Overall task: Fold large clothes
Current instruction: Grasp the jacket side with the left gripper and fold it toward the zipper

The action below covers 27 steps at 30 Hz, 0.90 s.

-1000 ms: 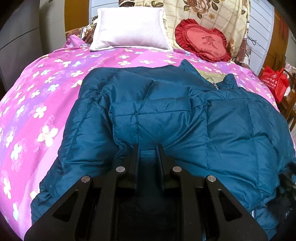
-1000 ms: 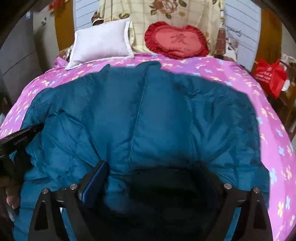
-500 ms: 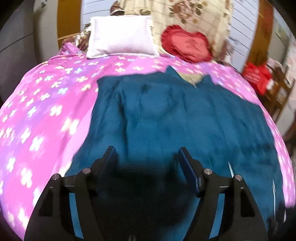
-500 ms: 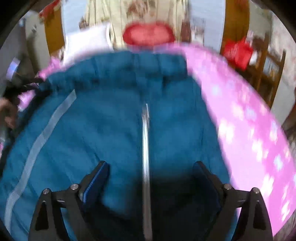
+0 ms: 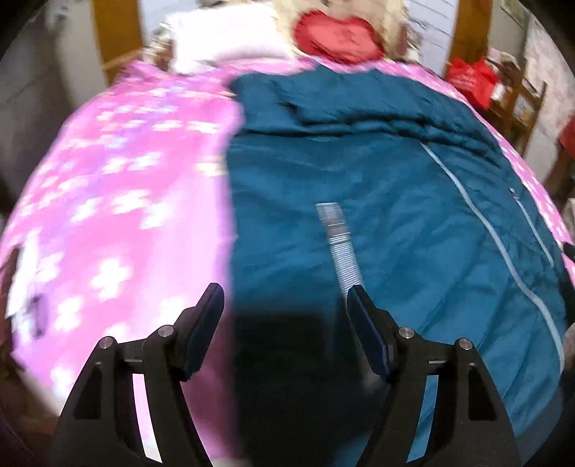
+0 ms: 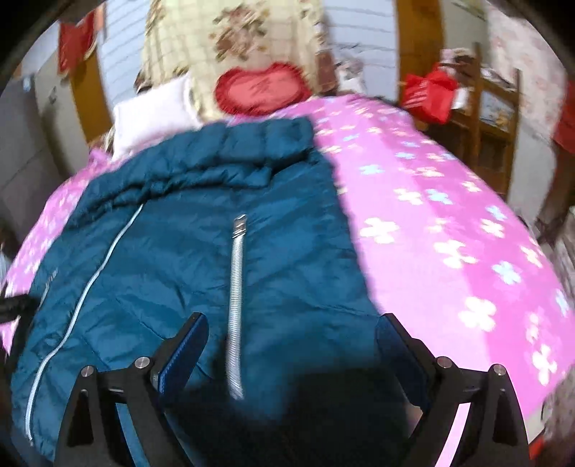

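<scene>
A large dark teal puffer jacket [image 5: 377,201] lies spread front-up on a pink flowered bed cover [image 5: 118,201]; it also shows in the right wrist view [image 6: 187,244]. A silver front zipper [image 5: 492,233] and a pocket zipper [image 5: 337,240] show. My left gripper [image 5: 285,301] is open and empty over the jacket's left hem edge. My right gripper [image 6: 291,334] is open and empty over the jacket's right hem, near a pocket zipper [image 6: 235,298]. Both views are blurred.
A white pillow [image 5: 222,43] and a red heart cushion [image 5: 334,32] lie at the head of the bed. A red bag [image 6: 427,93] and wooden furniture [image 6: 492,118] stand at the right. The bed cover [image 6: 449,233] extends to the right of the jacket.
The left gripper, shut on jacket fabric a second ago, has opened. The jacket now lies front-up with zippers showing. Both views have shifted toward the jacket's outer edges.
</scene>
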Motion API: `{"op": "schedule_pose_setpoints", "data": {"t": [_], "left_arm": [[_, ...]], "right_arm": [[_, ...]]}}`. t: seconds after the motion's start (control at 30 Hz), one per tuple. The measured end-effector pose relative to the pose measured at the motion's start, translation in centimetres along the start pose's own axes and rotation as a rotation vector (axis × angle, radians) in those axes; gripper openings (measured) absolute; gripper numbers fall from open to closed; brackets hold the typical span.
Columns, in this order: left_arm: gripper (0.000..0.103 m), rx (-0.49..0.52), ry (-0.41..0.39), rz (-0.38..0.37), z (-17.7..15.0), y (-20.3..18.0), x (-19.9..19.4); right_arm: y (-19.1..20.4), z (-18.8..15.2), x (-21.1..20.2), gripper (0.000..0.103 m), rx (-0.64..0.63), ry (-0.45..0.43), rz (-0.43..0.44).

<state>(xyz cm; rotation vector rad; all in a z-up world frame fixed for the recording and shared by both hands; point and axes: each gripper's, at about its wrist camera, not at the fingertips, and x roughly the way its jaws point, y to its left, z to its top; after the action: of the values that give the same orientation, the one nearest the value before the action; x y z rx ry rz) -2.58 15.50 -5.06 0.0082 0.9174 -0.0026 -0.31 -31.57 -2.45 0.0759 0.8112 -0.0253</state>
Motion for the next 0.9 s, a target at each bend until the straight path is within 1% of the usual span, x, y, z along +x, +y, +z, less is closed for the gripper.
{"op": "schedule_pose_setpoints", "data": {"t": [0.03, 0.1, 0.17, 0.23, 0.33, 0.4, 0.43, 0.5, 0.57, 0.6, 0.63, 0.7, 0.73, 0.77, 0.8, 0.83, 0.87, 0.9], "left_arm": [[0.071, -0.018, -0.006, 0.022, -0.6, 1.1, -0.7], [0.071, -0.099, -0.007, 0.052, -2.4, 4.3, -2.2], [0.071, -0.156, -0.003, 0.057, -3.8, 6.6, -3.0], [0.071, -0.173, 0.004, 0.044, -4.7, 7.5, -3.2], [0.071, -0.198, -0.015, -0.044, -6.1, 7.1, -3.2], [0.071, -0.200, -0.029, -0.123, -7.0, 6.4, -2.9], [0.071, -0.198, -0.037, -0.144, -7.5, 5.9, -2.9], [0.071, -0.200, -0.043, -0.215, -9.2, 5.0, -2.6], [0.072, -0.187, -0.081, -0.246, -10.4, 4.5, -3.4], [0.072, -0.177, -0.082, -0.278, -10.6, 4.4, -3.7], [0.072, -0.173, -0.072, -0.329, -11.1, 4.3, -3.8], [0.072, -0.181, -0.062, -0.405, -11.8, 4.1, -4.1], [0.072, -0.183, -0.048, -0.463, -12.1, 3.9, -4.0], [0.072, -0.179, -0.035, -0.494, -12.3, 3.7, -3.8], [0.072, -0.168, -0.020, -0.510, -12.5, 3.3, -3.3], [0.072, -0.166, -0.009, -0.503, -12.6, 3.1, -2.7], [0.071, -0.175, 0.004, -0.501, -12.5, 3.0, -2.1], [0.071, -0.205, 0.032, -0.524, -12.5, 3.0, -1.5]], "right_arm": [[-0.5, -0.3, -0.6, 0.093, 0.015, -0.005, -0.015], [-2.0, -1.4, -2.0, 0.093, 0.063, -0.014, -0.038], [-2.6, -2.1, -3.0, 0.093, 0.079, -0.014, -0.047], [-2.8, -2.5, -4.1, 0.093, 0.067, -0.045, -0.054], [-3.1, -2.5, -5.0, 0.093, 0.072, -0.075, -0.017], [-3.3, -2.4, -5.2, 0.093, 0.099, -0.088, 0.006], [-3.5, -2.3, -5.2, 0.093, 0.120, -0.090, 0.024], [-3.6, -2.2, -5.1, 0.093, 0.152, -0.088, 0.046], [-3.6, -2.4, -4.9, 0.093, 0.165, -0.072, 0.050], [-3.5, -2.4, -4.9, 0.093, 0.167, -0.070, 0.053], [-3.6, -2.4, -4.9, 0.093, 0.165, -0.070, 0.052], [-3.6, -2.5, -4.8, 0.093, 0.162, -0.065, 0.048], [-3.6, -2.5, -4.7, 0.093, 0.160, -0.062, 0.049], [-3.5, -2.5, -4.7, 0.093, 0.158, -0.060, 0.051], [-3.4, -2.5, -4.7, 0.093, 0.157, -0.061, 0.055], [-3.3, -2.4, -4.7, 0.093, 0.154, -0.064, 0.061], [-3.2, -2.4, -4.8, 0.093, 0.151, -0.067, 0.066], [-3.1, -2.4, -4.7, 0.093, 0.146, -0.067, 0.068]]}}
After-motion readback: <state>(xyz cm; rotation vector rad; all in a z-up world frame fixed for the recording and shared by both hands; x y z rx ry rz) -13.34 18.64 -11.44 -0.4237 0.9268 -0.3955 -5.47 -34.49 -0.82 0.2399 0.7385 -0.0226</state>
